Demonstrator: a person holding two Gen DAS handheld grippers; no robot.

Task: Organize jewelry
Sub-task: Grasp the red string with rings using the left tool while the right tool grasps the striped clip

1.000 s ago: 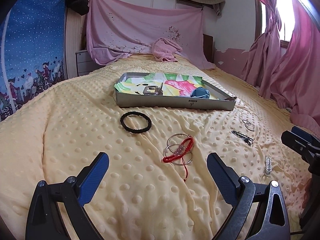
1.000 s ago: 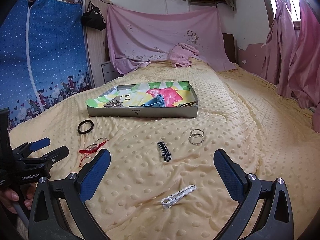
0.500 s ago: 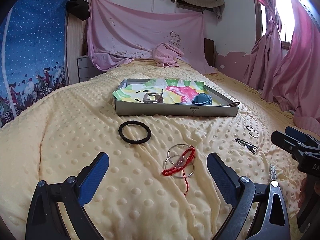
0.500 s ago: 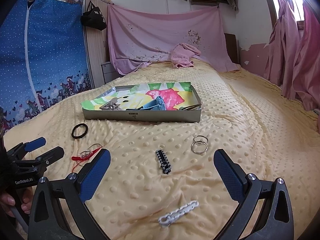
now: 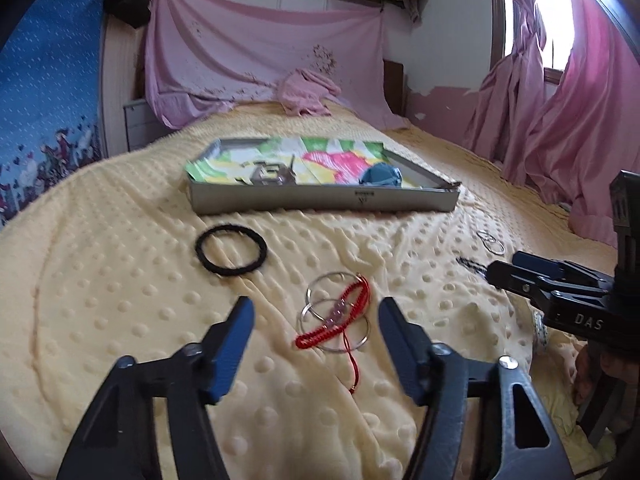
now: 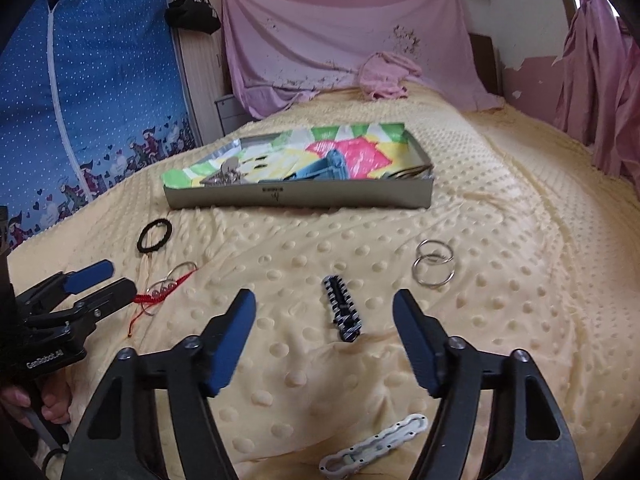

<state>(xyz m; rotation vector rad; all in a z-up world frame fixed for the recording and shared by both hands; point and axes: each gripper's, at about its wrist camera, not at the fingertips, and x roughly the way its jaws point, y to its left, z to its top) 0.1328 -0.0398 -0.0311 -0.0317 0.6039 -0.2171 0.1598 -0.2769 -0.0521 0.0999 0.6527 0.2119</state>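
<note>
Surveying the yellow blanket (image 6: 500,200), we find the tray (image 6: 300,196) farthest, jewelry loose before it. Left gripper (image 5: 316,320) closes, gripping nothing, over the red bracelet (image 5: 336,320); right gripper (image 6: 324,312) likewise over the black clip (image 6: 343,314). Only the right view shows the whole white clip (image 6: 372,444).

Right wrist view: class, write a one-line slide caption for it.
Right gripper, jaws closing on nothing yet, above a black bracelet on a yellow blanket, tray beyond.
</note>
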